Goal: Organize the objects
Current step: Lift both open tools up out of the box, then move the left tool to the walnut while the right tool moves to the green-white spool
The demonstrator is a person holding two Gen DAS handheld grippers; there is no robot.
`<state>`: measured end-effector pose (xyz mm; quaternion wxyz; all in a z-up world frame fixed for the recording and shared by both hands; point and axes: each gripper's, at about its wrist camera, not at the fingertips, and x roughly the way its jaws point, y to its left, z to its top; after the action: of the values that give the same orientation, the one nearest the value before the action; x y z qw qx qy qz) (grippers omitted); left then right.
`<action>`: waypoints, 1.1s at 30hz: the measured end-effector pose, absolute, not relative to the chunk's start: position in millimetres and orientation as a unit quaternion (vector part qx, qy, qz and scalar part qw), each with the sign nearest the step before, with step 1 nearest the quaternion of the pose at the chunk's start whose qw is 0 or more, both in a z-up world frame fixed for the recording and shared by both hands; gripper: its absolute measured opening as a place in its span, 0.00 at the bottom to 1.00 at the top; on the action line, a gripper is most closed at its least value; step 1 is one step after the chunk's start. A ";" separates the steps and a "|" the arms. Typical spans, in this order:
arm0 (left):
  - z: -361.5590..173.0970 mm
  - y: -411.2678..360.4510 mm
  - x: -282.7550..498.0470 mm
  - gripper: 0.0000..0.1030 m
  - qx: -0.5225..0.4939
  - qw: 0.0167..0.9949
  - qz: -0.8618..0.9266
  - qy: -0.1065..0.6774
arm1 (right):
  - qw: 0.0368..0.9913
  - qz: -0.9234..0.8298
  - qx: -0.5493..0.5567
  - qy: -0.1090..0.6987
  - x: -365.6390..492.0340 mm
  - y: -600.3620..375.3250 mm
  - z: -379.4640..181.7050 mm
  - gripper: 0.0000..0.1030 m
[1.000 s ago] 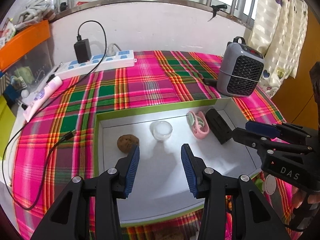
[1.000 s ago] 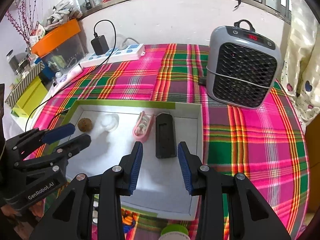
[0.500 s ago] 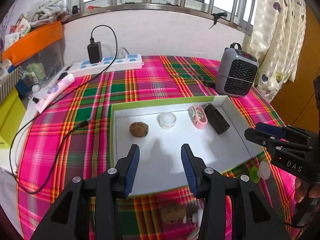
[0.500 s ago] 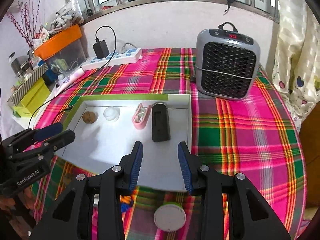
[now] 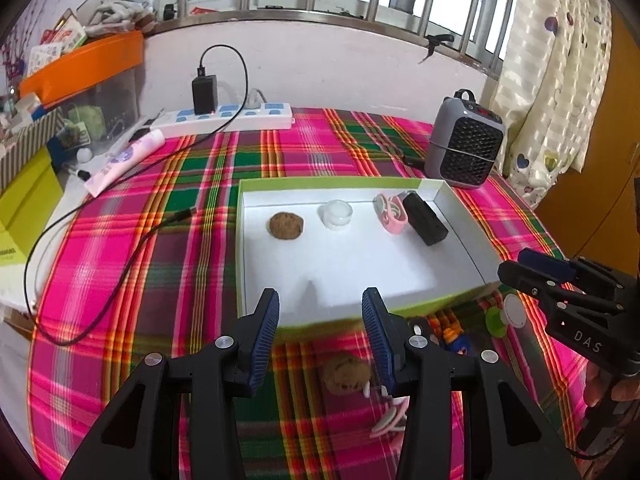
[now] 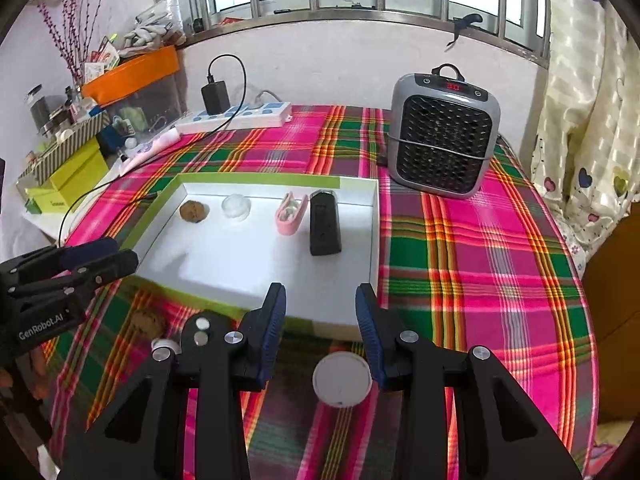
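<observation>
Two hand-held claws over a worktop (image 6: 460, 248) covered in plaid cloth. The left claw (image 5: 320, 336) and the right claw (image 6: 321, 328) both point steeply down with jaws apart and nothing between them. A white tray (image 5: 464, 216) with a green rim holds four things in a row along its far side: one brown cookie (image 5: 286, 225), one clear plastic cup (image 5: 336, 214), one pink hair clip (image 5: 390, 214) and one black rectangular block (image 5: 424, 218), the block's long axis running from far wall toward the near rim. Loose things lie on the cloth just outside the near rim: a second cookie (image 5: 346, 372) sits below and slightly right of the left claw's midline, touching or just beside its right finger in that view; a second pink clip (image 5: 390, 420) lies nearer the camera. A white round lid (image 6: 341, 378) lies directly below the right claw's gap, making the right hand the nearer one for it, while the left hand is nearer the loose cookie. A green-stemmed white cap (image 5: 508, 314) and a small blue-orange item (image 5: 454, 338), too small to identify, lie between the claws. Judged from this layout, loose items remain to be put in the tray.
</observation>
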<state>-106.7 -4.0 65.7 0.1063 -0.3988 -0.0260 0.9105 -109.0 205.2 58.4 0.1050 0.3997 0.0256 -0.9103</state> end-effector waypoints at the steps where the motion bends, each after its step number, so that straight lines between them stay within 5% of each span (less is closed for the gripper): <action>1: 64.8 -4.2 -104.0 0.41 -0.399 0.109 0.910 -0.026 | 0.105 -0.911 0.398 0.024 -106.4 205.8 58.0 0.37; 17: 44.0 -19.6 -80.1 0.45 -0.414 0.118 0.901 -0.062 | 0.090 -0.918 0.386 0.010 -72.3 222.2 47.0 0.37; 21: 37.8 -23.1 -77.3 0.47 -0.417 0.123 0.897 -0.074 | 0.087 -0.918 0.388 0.000 -67.1 228.6 42.4 0.47; 33: 22.5 -18.2 -77.9 0.50 -0.433 0.140 0.887 -0.077 | 0.093 -0.911 0.402 -0.006 -62.3 234.3 28.5 0.47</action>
<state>-77.9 -18.2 22.5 0.1397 -0.4332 -0.0775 0.8870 -62.3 234.3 28.5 0.0926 0.4016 -0.0058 -0.9111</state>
